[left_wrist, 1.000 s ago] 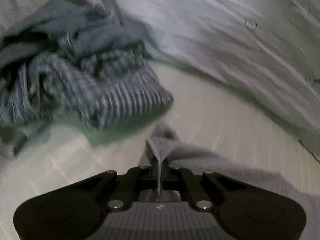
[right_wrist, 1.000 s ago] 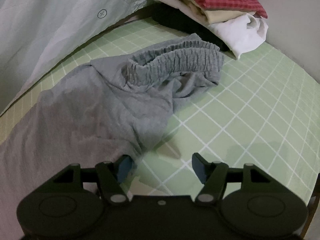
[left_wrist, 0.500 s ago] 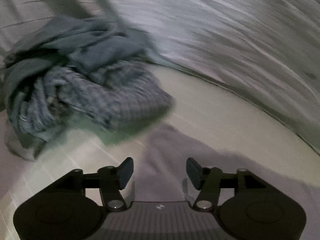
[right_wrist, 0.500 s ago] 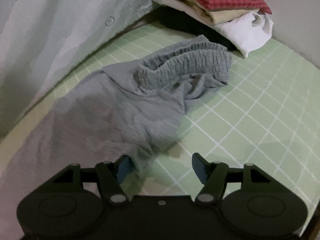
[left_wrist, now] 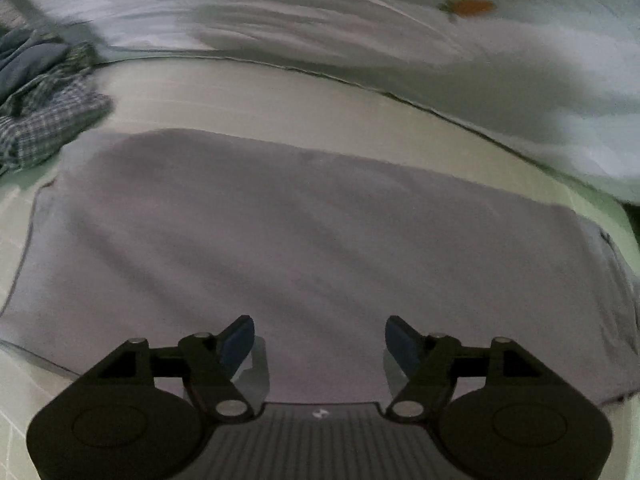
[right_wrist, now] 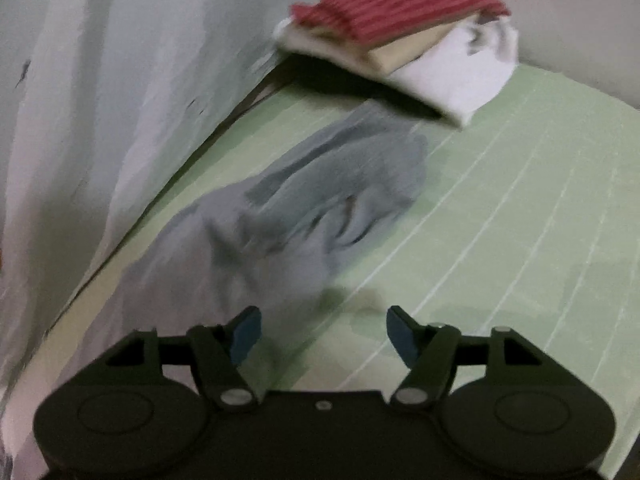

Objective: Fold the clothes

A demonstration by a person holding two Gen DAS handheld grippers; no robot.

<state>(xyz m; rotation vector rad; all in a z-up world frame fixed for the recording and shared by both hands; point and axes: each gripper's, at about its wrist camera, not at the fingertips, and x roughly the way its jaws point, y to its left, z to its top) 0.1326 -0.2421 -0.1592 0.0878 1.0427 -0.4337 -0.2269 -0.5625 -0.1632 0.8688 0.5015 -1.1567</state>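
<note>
The left gripper stands with its jaws spread; the jaws have just been opening, and nothing is pinched between the blue pads; the grey garment lies below and beyond them, not held. The right gripper is likewise spread, its jaws having just opened slightly further; the left pad sits over the garment's near edge, the right pad over bare sheet; no cloth is clamped.

Location of the work item: in the left wrist view the grey garment lies smoothed out across the pale green grid-lined sheet, its long edges roughly straight; in the right wrist view the far end of the grey garment, probably the waistband end, remains bunched and wrinkled, close to the white bedding along the edge. The view is blurred; the gathering cannot be resolved.

Status, as judged: the garment is partly spread; one end is flat, the other still crumpled; no fold appears completed on it. Beyond it, a stack of folded clothes (red striped on top, beige and white below) indicates finished items; a heap of checked and blue clothes at the left remains unfolded. Remaining work: flatten the bunched end, fold, stack, then process the heap.
</note>
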